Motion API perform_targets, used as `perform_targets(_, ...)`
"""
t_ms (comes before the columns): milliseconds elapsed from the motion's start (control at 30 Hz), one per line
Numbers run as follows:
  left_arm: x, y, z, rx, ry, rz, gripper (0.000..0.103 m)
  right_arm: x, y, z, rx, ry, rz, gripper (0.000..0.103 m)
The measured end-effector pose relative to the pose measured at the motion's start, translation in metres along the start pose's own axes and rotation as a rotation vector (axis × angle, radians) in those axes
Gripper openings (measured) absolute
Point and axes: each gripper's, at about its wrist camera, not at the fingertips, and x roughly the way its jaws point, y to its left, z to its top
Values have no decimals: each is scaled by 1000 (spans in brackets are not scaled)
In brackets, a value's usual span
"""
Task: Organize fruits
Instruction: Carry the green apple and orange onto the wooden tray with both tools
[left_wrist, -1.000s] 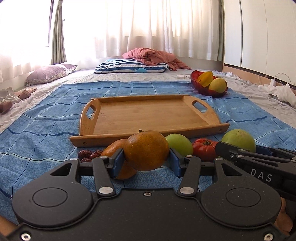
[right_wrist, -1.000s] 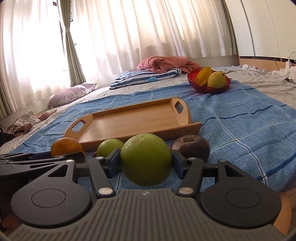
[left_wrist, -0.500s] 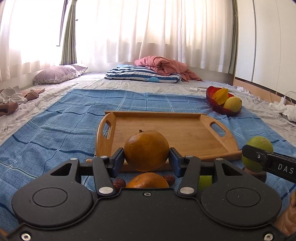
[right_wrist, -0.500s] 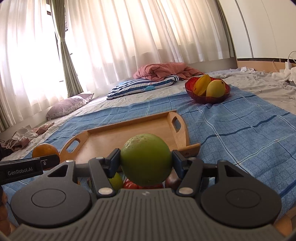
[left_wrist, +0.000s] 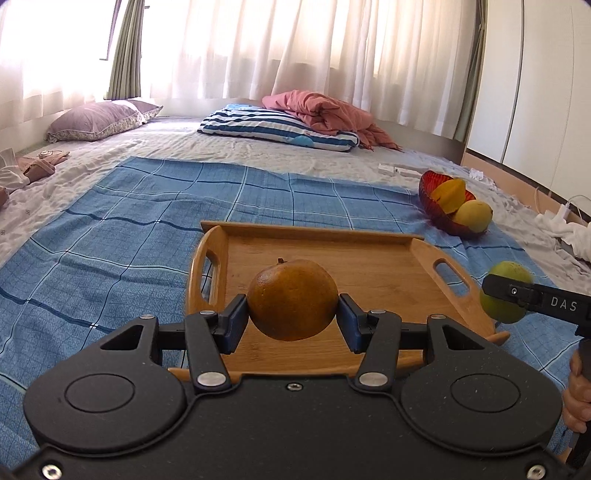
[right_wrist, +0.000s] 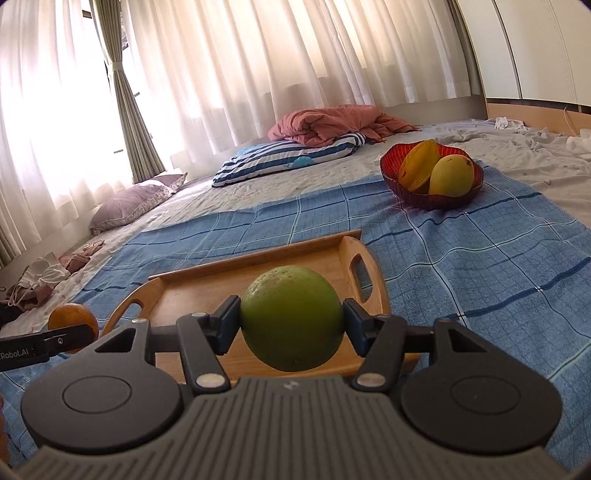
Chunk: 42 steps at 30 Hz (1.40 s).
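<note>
Orange-brown and round, one orange (left_wrist: 292, 299) sits clamped between the two blue pads of the left gripper (left_wrist: 292, 317), held in the air over the near left part of the wooden tray (left_wrist: 369, 254). One green fruit (right_wrist: 291, 317) is gripped the same way by the right gripper (right_wrist: 291, 328), its jaws closed on the fruit's sides, above the near right part of that tray. Each gripper shows at the edge of the other's view: the orange at the far left of the right wrist view, the green fruit at the far right of the left wrist view. The single tray has two cut-out handles, one at each end, and its floor shows bare wood. It lies on one blue checked cloth (left_wrist: 129, 221) spread over the bed. Far right on the cloth stands one red bowl (right_wrist: 428, 195) holding two yellow fruits (right_wrist: 450, 177), touching each other. Farther off lie one striped pillow (left_wrist: 273, 127) with one pink blanket (left_wrist: 325, 112) bunched against it, and one purple pillow (left_wrist: 96, 120) at the far left. White curtains (left_wrist: 295, 48) hang behind.
</note>
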Motion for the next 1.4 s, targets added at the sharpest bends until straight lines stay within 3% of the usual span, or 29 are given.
perform_targets(433,89,7,19,-9,158,15,49,96,-6,22,-9,220,-21,62)
perform_targets(567,103,6,19,2,167,34,49,115,-6,21,-11,267,-27,62)
perform_targets(1000,122,6,17,23,186,77,50,127,-5,19,10,269,-16,62)
perform_targets(1400,125,9,14,6,197,65,50,121,-5,14,2,252,-13,62)
